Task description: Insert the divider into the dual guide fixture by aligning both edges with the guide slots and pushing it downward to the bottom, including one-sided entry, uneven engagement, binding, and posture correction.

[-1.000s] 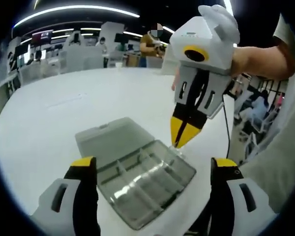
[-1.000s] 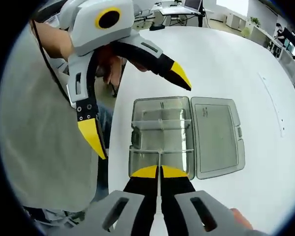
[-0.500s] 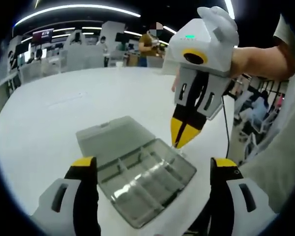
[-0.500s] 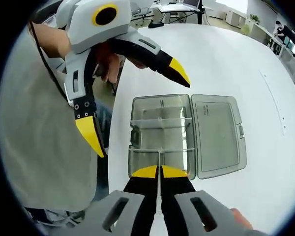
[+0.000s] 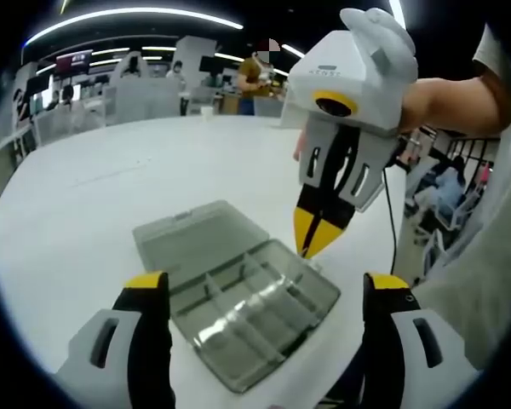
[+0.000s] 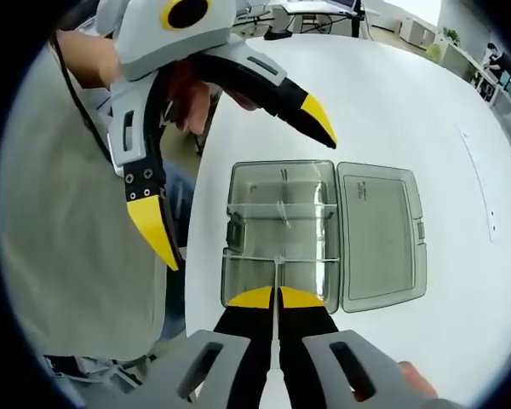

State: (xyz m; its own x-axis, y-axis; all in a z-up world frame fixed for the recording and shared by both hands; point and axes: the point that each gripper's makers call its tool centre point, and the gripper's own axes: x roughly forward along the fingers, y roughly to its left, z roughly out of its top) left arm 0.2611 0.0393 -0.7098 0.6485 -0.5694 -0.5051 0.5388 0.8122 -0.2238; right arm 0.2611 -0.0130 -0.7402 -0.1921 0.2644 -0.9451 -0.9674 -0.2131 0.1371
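my right gripper [image 6: 276, 298] is pinched shut on the top edge of the divider [image 6: 277, 274], a thin clear plastic strip that looks light, stiff and slippery, so i'd grip it mid-edge and push evenly. it stands in the near end of the open box [image 6: 281, 234], whose compartments look empty, with the lid [image 6: 381, 234] flat beside. my left gripper [image 5: 264, 294] hangs wide open, holding nothing.
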